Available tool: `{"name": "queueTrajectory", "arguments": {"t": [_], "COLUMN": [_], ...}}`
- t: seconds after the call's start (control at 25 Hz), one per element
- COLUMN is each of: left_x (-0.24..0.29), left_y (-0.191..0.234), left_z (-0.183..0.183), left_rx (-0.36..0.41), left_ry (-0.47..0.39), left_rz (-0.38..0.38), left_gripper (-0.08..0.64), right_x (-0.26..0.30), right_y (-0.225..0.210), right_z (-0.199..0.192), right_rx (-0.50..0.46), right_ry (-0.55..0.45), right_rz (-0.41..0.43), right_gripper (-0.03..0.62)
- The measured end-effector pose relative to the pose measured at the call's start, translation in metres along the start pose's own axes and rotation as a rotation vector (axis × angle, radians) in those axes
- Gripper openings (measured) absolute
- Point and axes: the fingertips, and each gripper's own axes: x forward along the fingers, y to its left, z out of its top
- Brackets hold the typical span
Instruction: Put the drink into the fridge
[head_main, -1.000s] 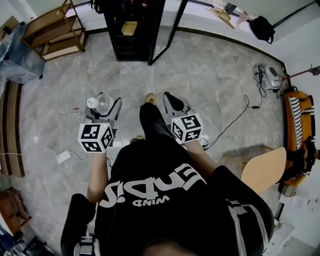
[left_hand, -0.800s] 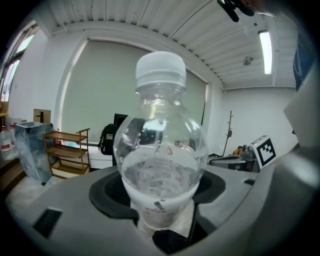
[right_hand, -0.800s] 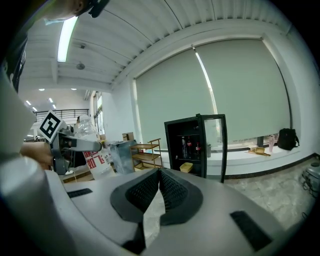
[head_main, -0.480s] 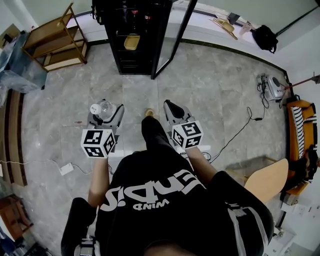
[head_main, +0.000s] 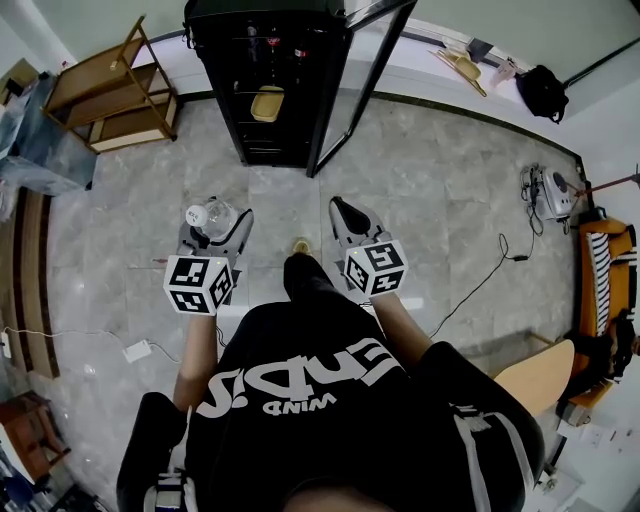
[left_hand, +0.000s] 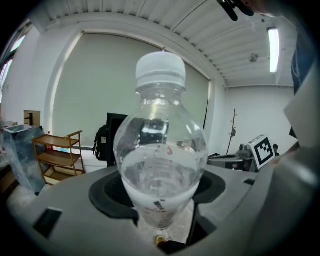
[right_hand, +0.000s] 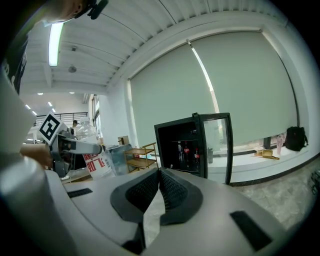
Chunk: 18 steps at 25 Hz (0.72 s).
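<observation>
My left gripper (head_main: 216, 226) is shut on a clear water bottle (head_main: 205, 216) with a white cap, held upright over the floor; in the left gripper view the bottle (left_hand: 160, 155) fills the middle between the jaws. My right gripper (head_main: 345, 217) is shut with nothing in it, and its pads (right_hand: 159, 187) meet at the tips. The black fridge (head_main: 262, 85) stands ahead with its glass door (head_main: 352, 80) swung open to the right. In the right gripper view the fridge (right_hand: 192, 145) shows drinks on its shelves, with the bottle (right_hand: 97, 155) at the left.
A wooden shelf rack (head_main: 110, 85) stands left of the fridge. A cable (head_main: 480, 275) runs over the grey tiled floor at the right, toward a device (head_main: 550, 195). A wooden chair seat (head_main: 535, 375) is at the lower right. A black bag (head_main: 545, 95) lies on the far ledge.
The fridge has come closer and shows more fully in the head view. Both grippers kept their hold and spacing while moving forward with the person.
</observation>
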Motion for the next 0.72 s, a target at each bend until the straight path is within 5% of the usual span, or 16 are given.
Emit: {"name": "queueTrajectory", "arguments": {"t": [0.72], "left_x": [0.133], "left_y": [0.060], "left_z": [0.065], "left_rx": [-0.031], "left_ry": [-0.002], "left_rz": [0.049], "left_gripper": [0.305], "right_x": [0.115], "right_y": [-0.096], "right_z": [0.055], "right_rx": [0.019], "right_ry": [0.016], "right_rz": [0.033], "right_gripper": [0.023]}}
